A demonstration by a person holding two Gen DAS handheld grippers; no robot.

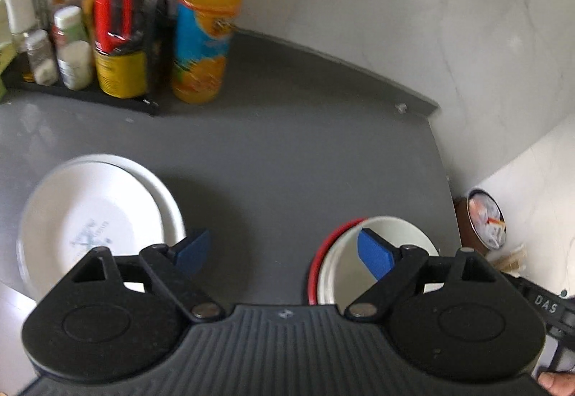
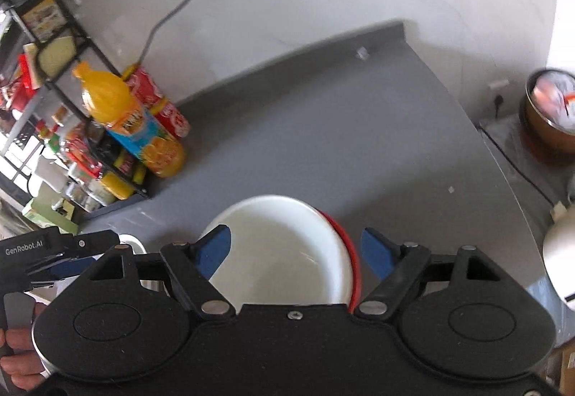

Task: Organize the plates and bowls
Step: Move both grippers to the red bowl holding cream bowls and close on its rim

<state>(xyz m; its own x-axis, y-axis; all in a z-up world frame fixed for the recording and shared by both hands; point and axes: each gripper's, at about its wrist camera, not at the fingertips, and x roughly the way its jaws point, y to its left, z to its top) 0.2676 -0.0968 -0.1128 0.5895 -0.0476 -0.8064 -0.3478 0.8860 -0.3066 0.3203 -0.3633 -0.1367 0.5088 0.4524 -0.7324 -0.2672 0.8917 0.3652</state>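
Both grippers, left (image 1: 284, 252) and right (image 2: 296, 254), hang spread and empty; white round bowl (image 2: 284, 252) in a red-rimmed bowl (image 2: 354, 263) at six o'clock, white plates (image 1: 93, 219) at eight

White bowl (image 2: 287, 252) – red rim; grey counter (image 1: 287, 151); orange bottle (image 1: 206, 18).

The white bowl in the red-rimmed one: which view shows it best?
The right wrist view: the white bowl sits central, interior open between the spread fingers. The left wrist view catches only part of it, behind the left hand-held gripper's finger.
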